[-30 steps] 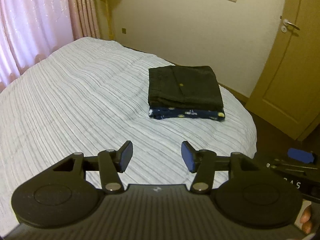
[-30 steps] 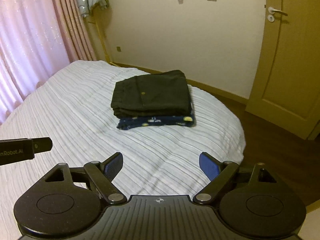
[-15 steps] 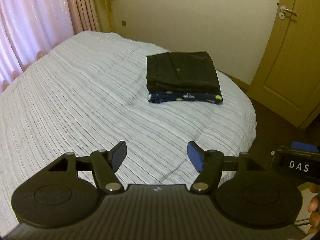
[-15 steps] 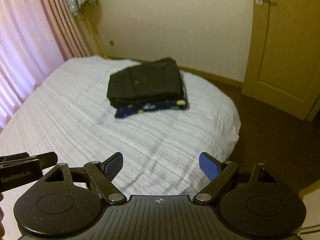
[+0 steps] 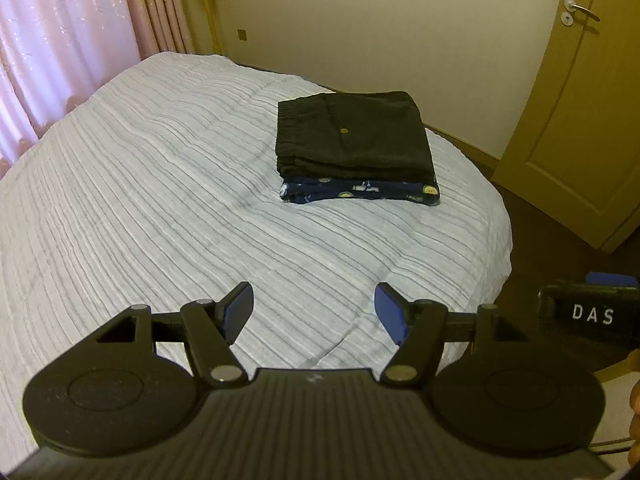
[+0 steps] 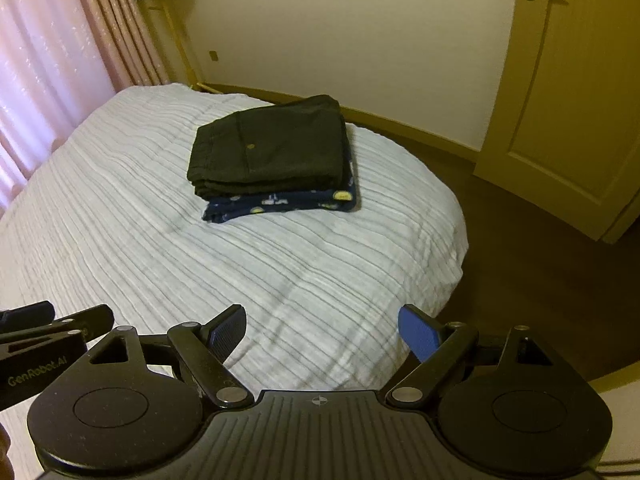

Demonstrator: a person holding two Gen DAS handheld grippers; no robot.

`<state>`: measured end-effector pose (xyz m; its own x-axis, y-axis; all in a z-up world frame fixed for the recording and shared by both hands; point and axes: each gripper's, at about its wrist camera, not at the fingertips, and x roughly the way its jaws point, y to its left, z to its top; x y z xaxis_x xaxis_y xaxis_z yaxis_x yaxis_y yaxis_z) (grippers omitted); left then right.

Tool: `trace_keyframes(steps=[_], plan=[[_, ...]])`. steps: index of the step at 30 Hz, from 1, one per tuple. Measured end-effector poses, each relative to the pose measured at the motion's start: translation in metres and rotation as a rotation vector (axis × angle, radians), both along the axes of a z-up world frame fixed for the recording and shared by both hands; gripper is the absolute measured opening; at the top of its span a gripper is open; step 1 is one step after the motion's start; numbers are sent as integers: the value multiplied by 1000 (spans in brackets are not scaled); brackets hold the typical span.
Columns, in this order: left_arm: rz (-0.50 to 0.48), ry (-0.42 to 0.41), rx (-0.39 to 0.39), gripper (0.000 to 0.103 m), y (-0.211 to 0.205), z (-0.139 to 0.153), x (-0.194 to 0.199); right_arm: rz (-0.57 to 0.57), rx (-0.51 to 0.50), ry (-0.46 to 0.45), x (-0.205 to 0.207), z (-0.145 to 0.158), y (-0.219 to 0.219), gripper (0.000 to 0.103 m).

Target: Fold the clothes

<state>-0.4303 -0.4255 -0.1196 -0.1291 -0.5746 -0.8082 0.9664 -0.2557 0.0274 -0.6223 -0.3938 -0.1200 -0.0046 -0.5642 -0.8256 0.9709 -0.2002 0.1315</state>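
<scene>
A bed point(image 5: 160, 208) with a white ribbed cover fills most of both views, its far corner rounding off toward a brown floor point(image 6: 520, 240) and a closed door point(image 5: 580, 120). Pink curtains point(image 5: 60, 40) hang along the left side. One stack of clothes sits on the bed near that far corner, well apart from both tools: a dark folded pair of trousers point(image 5: 352, 136) lies squarely on top of a navy patterned garment point(image 5: 360, 192), edges roughly lined up. That makes two folded pieces, piled most likely to keep finished work together and leave the rest of the cover free. No unfolded clothing shows in either view, so the folding looks done, or the next piece lies out of sight.

There are two tools. The left hand-held gripper point(image 5: 314, 308) hangs over the near part of the bed with its jaws apart and nothing between them. The right hand-held gripper point(image 6: 322, 330) hangs just beside it over the bed's near edge, jaws likewise spread and empty. Both tilt down toward the cover and touch no cloth
</scene>
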Motion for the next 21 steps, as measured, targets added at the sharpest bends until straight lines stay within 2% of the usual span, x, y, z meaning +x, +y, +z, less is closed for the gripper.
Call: trace_keyframes(steps=[21], plan=[[53, 13, 14, 64, -69, -11, -33, 85, 29, -3, -21, -12, -79, 86]])
